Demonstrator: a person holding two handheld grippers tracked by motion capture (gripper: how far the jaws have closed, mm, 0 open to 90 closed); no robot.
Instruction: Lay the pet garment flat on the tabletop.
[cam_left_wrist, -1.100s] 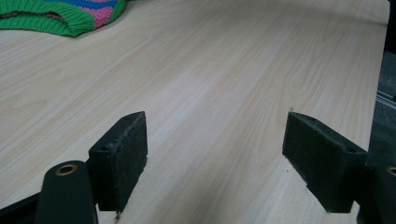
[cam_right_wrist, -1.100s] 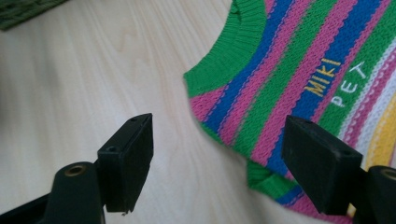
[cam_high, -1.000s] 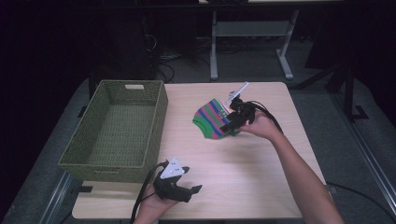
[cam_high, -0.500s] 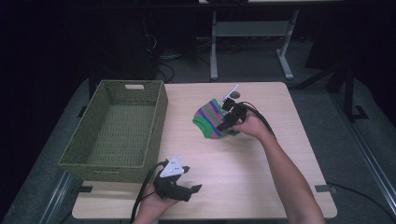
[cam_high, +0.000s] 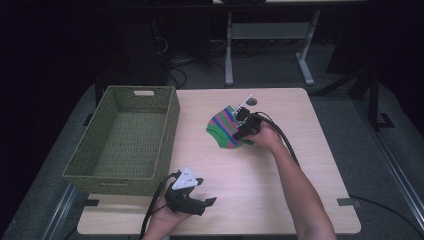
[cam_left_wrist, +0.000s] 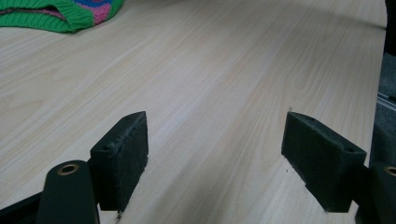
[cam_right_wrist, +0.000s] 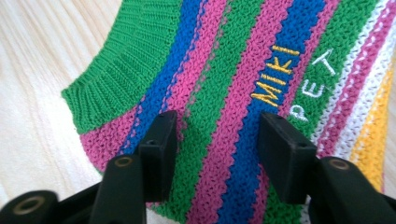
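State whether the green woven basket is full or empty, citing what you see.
Empty. In the high view the basket shows bare woven floor; the striped knit lies outside it.

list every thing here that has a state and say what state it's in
striped knitted garment: lying flat on the table, not lifted, between the right jaws
basket: upright, nothing in it
right hand-held gripper: down on the garment, jaws have just been closing, part open, fabric between them
left hand-held gripper: jaws wide open, nothing between them, low over bare wood
table: bears the basket and garment
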